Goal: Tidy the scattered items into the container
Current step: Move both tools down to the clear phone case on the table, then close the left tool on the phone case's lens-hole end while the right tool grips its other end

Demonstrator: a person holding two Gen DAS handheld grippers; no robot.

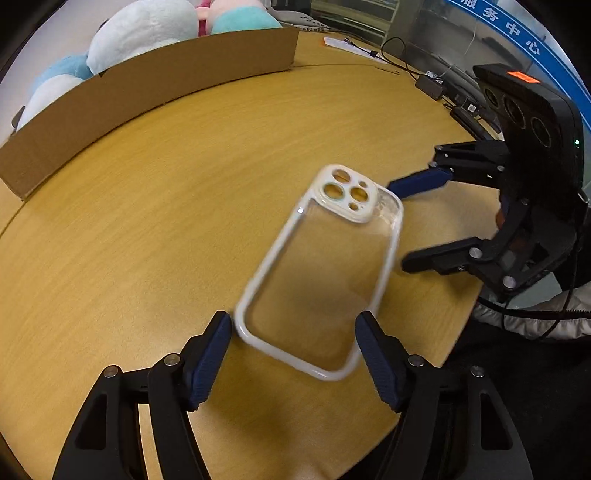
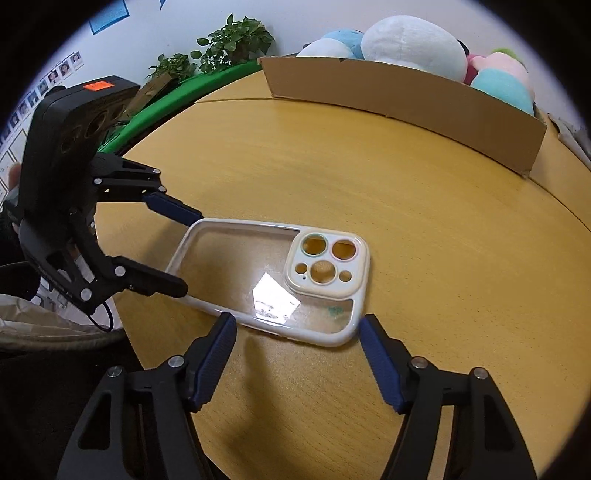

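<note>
A clear phone case (image 1: 317, 266) with a white rim and a cream camera block lies on the round wooden table (image 1: 147, 221). My left gripper (image 1: 295, 321) straddles the case's plain end, and both blue pads press its long sides. In the right wrist view the same left gripper (image 2: 190, 253) holds that end of the case (image 2: 236, 269). My right gripper (image 2: 295, 321) brackets the corner by the camera block with its jaws apart. From the left wrist view a thin gap shows between one finger of the right gripper (image 1: 397, 225) and the rim. A cardboard box (image 1: 147, 96) stands at the table's far side.
Plush toys (image 1: 144, 33) in white, blue and pink rise above the box wall (image 2: 406, 96). Cables and a power adapter (image 1: 428, 85) lie at the far table edge. Potted plants (image 2: 229, 40) stand beyond the table. A person's pale sleeve (image 1: 535, 317) is at the near edge.
</note>
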